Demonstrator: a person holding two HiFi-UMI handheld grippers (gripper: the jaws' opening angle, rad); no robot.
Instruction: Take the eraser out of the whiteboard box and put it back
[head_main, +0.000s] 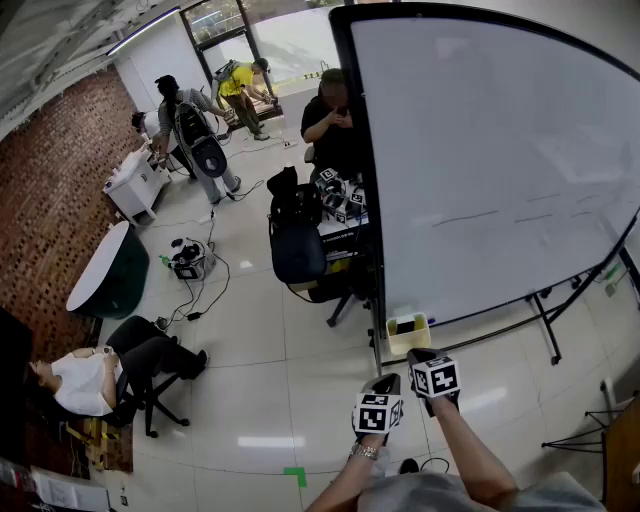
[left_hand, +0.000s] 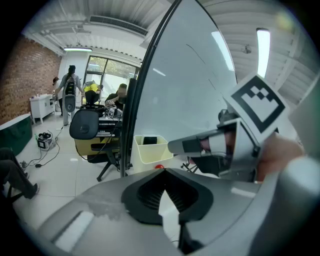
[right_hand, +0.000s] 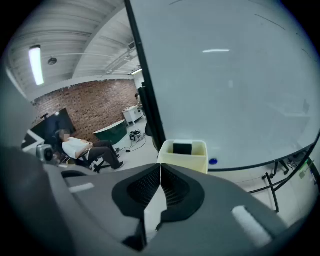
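A cream whiteboard box (head_main: 409, 337) hangs at the lower left corner of the whiteboard (head_main: 500, 150). A black eraser (head_main: 405, 324) stands inside it. The right gripper view shows the box (right_hand: 183, 156) just beyond my jaws, with the eraser (right_hand: 182, 148) in it. My right gripper (right_hand: 160, 165) is shut and empty, a short way in front of the box; in the head view the right gripper (head_main: 420, 355) is just below it. My left gripper (left_hand: 164, 170) is shut too, holding nothing, beside the right one and a little further back from the box (left_hand: 150, 149).
A black office chair (head_main: 298, 250) and a cluttered desk stand left of the whiteboard frame. A person sits on a chair (head_main: 90, 378) at far left, and others stand at the back. The whiteboard's legs (head_main: 548, 320) reach across the floor on the right. Cables lie near a green table (head_main: 110, 275).
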